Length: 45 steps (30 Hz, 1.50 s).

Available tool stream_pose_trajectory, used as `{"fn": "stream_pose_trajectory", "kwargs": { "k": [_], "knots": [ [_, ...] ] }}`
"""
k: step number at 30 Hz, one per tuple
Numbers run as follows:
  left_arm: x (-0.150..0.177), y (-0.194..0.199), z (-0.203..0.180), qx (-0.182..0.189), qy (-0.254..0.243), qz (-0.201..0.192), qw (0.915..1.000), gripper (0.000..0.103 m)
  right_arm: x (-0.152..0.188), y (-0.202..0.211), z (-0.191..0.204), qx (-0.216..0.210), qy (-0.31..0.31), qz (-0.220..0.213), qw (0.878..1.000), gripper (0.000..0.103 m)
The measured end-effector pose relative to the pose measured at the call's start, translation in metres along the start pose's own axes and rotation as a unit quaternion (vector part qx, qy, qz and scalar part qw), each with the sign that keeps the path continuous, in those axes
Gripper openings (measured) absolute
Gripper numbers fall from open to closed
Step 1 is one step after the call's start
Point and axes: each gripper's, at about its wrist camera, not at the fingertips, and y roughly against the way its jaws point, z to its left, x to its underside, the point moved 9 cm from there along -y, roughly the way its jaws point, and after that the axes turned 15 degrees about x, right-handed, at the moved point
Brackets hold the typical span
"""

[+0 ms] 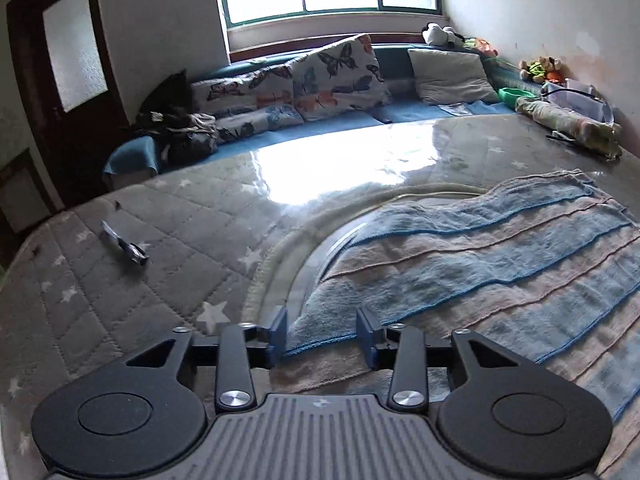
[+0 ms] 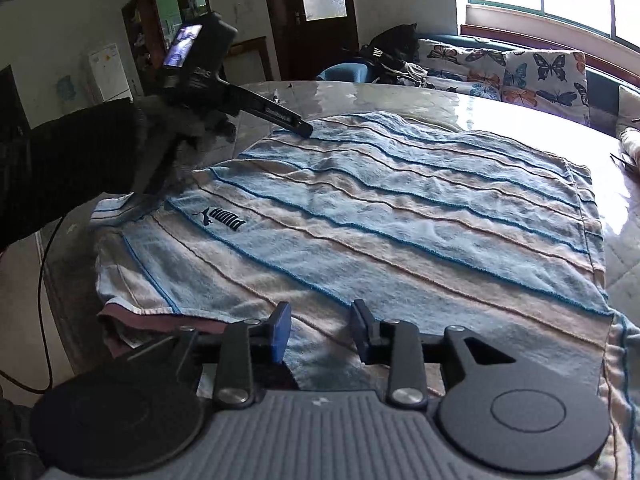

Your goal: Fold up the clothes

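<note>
Both grippers, left gripper and right gripper, with jaws released over the striped Puma shirt, likely ready for pinching near hem for a fold.

A glossy table covered by a grey star-patterned quilted cloth carries the striped Puma shirt, a small wrapper and a rolled cloth.
</note>
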Motion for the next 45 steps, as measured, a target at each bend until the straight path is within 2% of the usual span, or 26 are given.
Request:
{"fn": "stream_pose_trajectory", "kwargs": {
  "k": [1, 3, 6, 11, 15, 16, 22, 24, 27, 29, 30, 31, 35, 38, 39, 40, 43, 45],
  "knots": [
    [0.000, -0.001, -0.001, 0.002, 0.000, 0.001, 1.0000, 0.014, 0.000, 0.000, 0.000, -0.001, -0.002, 0.000, 1.000, 0.033],
    [0.001, 0.002, -0.002, 0.007, 0.000, -0.005, 1.0000, 0.007, 0.000, 0.000, -0.001, -0.002, -0.005, -0.001, 1.000, 0.033],
    [-0.005, 0.015, -0.015, 0.014, -0.009, -0.028, 0.9995, 0.006, 0.000, 0.000, -0.001, -0.002, -0.008, -0.002, 1.000, 0.033],
    [-0.008, 0.036, -0.065, 0.067, -0.060, -0.057, 0.9943, 0.005, 0.001, -0.001, -0.001, -0.002, -0.009, -0.003, 1.000, 0.033],
    [0.009, 0.034, -0.110, 0.136, -0.097, -0.032, 0.9854, 0.006, 0.000, 0.000, -0.001, -0.002, -0.009, -0.003, 1.000, 0.033],
    [0.013, 0.032, -0.118, 0.148, -0.103, -0.025, 0.9833, 0.009, 0.000, 0.000, -0.001, -0.002, -0.008, -0.003, 1.000, 0.033],
    [0.005, 0.043, -0.122, 0.141, -0.105, -0.053, 0.9829, 0.012, 0.001, 0.000, -0.001, -0.004, -0.008, -0.004, 1.000, 0.033],
    [-0.007, 0.039, -0.100, 0.103, -0.070, -0.059, 0.9905, 0.013, 0.001, 0.000, -0.001, -0.005, -0.008, -0.005, 1.000, 0.033],
    [-0.016, 0.026, -0.065, 0.054, -0.016, -0.043, 0.9975, 0.025, 0.001, 0.000, -0.002, -0.006, -0.010, -0.005, 1.000, 0.033],
    [-0.015, 0.016, -0.054, 0.044, 0.000, -0.031, 0.9985, 0.037, 0.001, 0.000, -0.002, -0.006, -0.011, -0.006, 1.000, 0.033],
    [-0.015, 0.011, -0.050, 0.041, 0.006, -0.025, 0.9988, 0.048, 0.001, 0.000, -0.002, -0.006, -0.011, -0.006, 1.000, 0.033],
    [-0.013, 0.007, -0.047, 0.034, 0.012, -0.020, 0.9991, 0.050, 0.001, 0.000, -0.002, -0.006, -0.011, -0.006, 1.000, 0.033],
    [-0.008, -0.003, -0.038, 0.055, 0.048, -0.003, 0.9973, 0.050, 0.001, 0.000, -0.002, -0.007, -0.012, -0.006, 1.000, 0.034],
    [-0.006, -0.007, -0.036, 0.082, 0.069, 0.002, 0.9942, 0.041, 0.001, 0.000, -0.002, -0.008, -0.012, -0.006, 1.000, 0.034],
    [-0.006, -0.008, -0.036, 0.093, 0.076, 0.002, 0.9927, 0.025, 0.001, 0.000, -0.002, -0.008, -0.013, -0.007, 1.000, 0.034],
    [-0.007, -0.008, -0.035, 0.103, 0.082, 0.001, 0.9913, 0.020, 0.001, 0.000, -0.002, -0.008, -0.013, -0.007, 1.000, 0.034],
    [-0.010, 0.001, -0.032, 0.095, 0.071, -0.022, 0.9927, 0.006, 0.001, 0.000, -0.002, -0.008, -0.014, -0.007, 1.000, 0.034],
    [-0.015, 0.007, -0.026, 0.077, 0.065, -0.039, 0.9942, 0.005, 0.001, 0.000, -0.002, -0.008, -0.014, -0.007, 1.000, 0.034]
  ]
}}
